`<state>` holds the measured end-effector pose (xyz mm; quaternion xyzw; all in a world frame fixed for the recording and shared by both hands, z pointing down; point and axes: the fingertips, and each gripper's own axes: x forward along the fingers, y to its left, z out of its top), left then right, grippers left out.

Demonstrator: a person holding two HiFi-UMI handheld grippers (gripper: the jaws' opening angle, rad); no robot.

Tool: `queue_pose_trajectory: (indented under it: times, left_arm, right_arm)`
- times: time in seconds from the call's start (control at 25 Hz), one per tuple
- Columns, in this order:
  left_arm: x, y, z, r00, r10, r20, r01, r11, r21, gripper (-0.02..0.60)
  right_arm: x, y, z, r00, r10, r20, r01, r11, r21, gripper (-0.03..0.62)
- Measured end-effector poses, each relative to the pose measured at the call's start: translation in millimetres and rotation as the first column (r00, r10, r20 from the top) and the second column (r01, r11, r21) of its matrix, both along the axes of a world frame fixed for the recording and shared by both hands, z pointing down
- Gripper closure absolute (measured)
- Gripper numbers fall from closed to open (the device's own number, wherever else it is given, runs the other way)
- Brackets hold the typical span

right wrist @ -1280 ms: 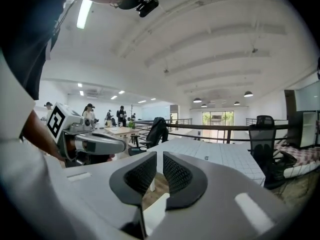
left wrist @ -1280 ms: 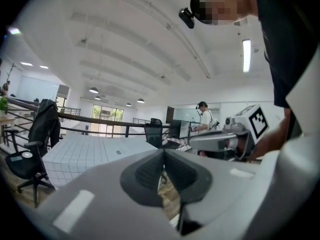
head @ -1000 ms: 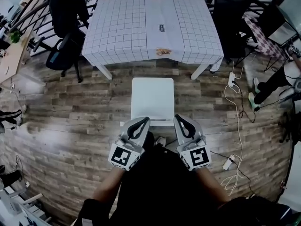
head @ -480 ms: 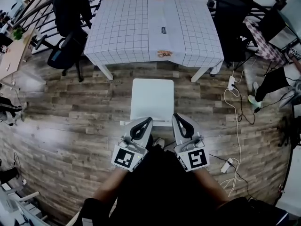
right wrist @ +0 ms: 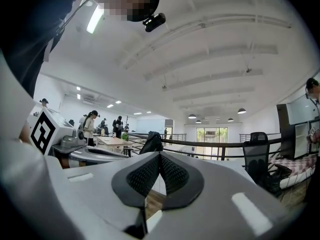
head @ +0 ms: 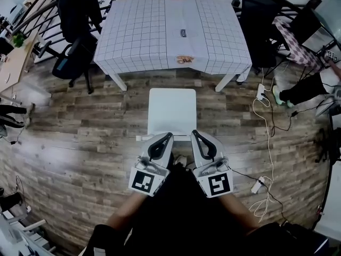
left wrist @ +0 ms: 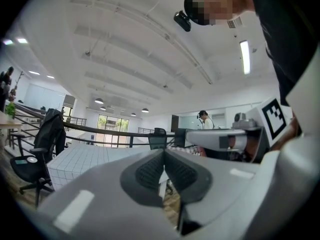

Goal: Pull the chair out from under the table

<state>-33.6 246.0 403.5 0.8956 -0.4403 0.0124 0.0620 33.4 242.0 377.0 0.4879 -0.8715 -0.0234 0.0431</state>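
Pose: both level by chair [head: 171,111] | left tongs [head: 162,139] closed, empty | right tongs [head: 198,137] closed, empty

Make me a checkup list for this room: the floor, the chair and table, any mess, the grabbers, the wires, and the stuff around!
Surface: wood plank floor.
Job's things: white chair stands on the floor, out from under the table.
Clutter: two small items on the table, too small to tell.
Grippers: left gripper and right gripper both shut, empty, over the chair's near edge.
Cables: white cable and power strips on the floor, right of the chair.
Surroundings: black office chairs beside the table; a person's legs at right.
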Motion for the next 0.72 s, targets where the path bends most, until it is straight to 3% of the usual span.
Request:
queue_pose_trajectory:
  times: [0.36,0.72]
  left_arm:
    - [-11.6,-6.0,-11.0,1.000,-0.003,0.030,0.002,1.000,0.023,0.572]
    - [-35.5,-44.5,-30.4,0.999,0.021,0.040,-0.022,0.999,0.031,0.572]
  right_arm:
    - [-10.9,3.4,-7.0,0.999,0.017,0.034,-0.017,1.000,0.006,0.597]
    - [-31.8,-28.1,-27.2,0.996,0.069,0.050,-0.070,0.998,0.009,0.597]
